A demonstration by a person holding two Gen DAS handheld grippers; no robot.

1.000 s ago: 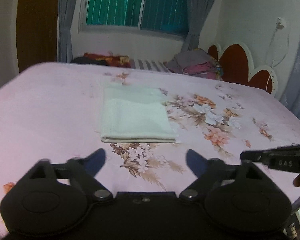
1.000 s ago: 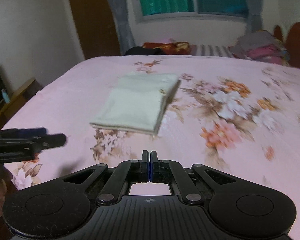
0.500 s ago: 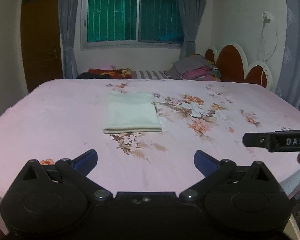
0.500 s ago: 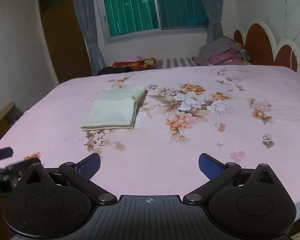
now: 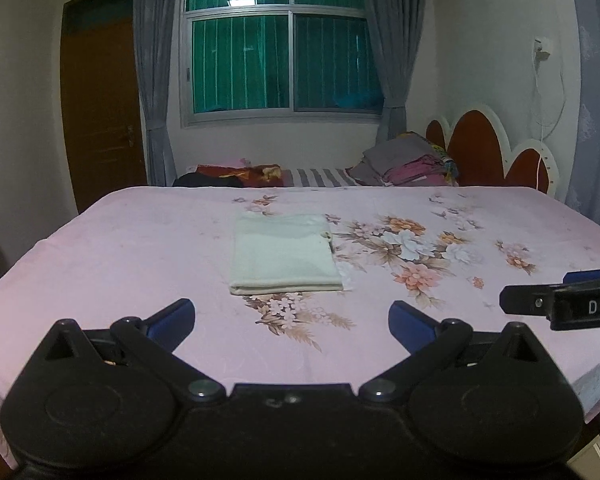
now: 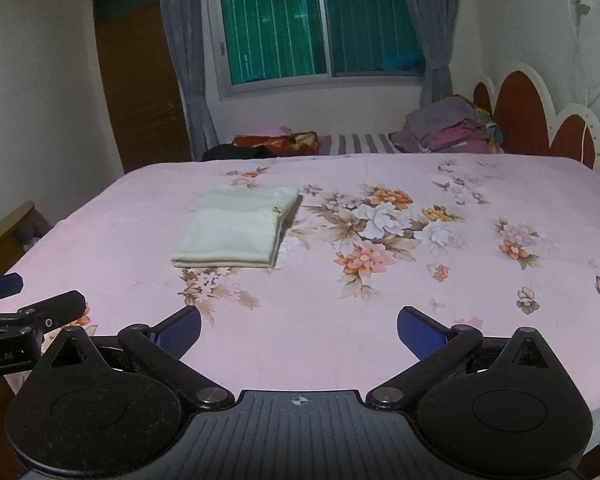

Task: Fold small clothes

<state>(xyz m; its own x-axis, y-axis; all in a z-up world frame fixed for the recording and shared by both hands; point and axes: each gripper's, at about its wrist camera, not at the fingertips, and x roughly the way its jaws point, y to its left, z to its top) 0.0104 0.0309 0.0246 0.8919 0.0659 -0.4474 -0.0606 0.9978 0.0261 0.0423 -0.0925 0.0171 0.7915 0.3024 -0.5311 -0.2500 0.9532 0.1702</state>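
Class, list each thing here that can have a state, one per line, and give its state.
Cream cloth: folded, flat on the bed, untouched.
Left tongs: open, empty, short of the cloth.
Right tongs: open, empty.
Door: shut.
Curtains: drawn aside.
Clothes pile: stacked by the headboard.

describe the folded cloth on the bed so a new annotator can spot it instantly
Start at the big bed with the pink floral sheet. The folded cloth lies flat on it, just left of the printed flower cluster. It is the only plain pale cream rectangle there; the clothes pile by the headboard is grey and pink.
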